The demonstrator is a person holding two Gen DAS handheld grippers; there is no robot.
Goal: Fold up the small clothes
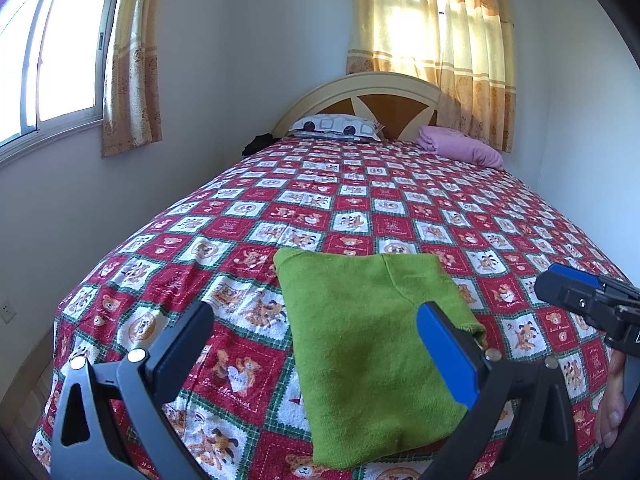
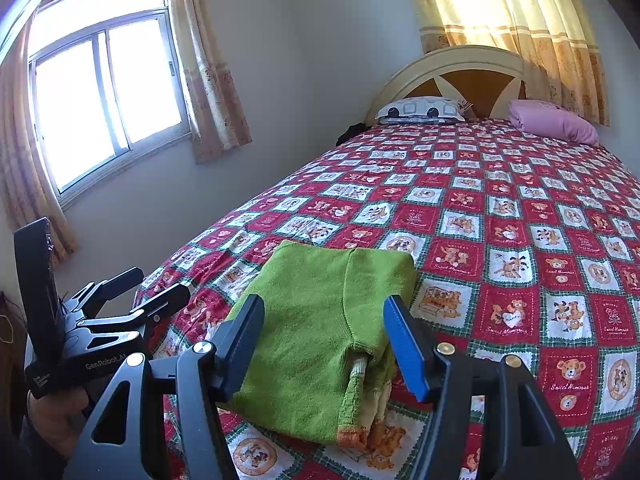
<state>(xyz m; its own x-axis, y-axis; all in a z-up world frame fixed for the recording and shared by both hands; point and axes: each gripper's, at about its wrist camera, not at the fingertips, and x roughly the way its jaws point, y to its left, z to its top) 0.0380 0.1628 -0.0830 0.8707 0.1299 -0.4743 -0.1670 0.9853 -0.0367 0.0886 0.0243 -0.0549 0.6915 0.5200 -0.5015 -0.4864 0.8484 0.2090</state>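
Right wrist view: both grippers hover with jaws apart, holding nothing, over a folded green garment (image 2: 320, 332).
Right gripper (image 2: 324, 344) brackets the fuzzy knit rectangle without touching; left gripper (image 1: 316, 344) likewise. It lies near the foot edge of the bed (image 1: 400, 200), whose checkered teddy-bear bedspread stretches flat toward the pillows (image 1: 340, 126).

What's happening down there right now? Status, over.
Left gripper open, empty. Right gripper open, empty. Green garment lies folded on the bedspread, untouched. Nothing in the way.
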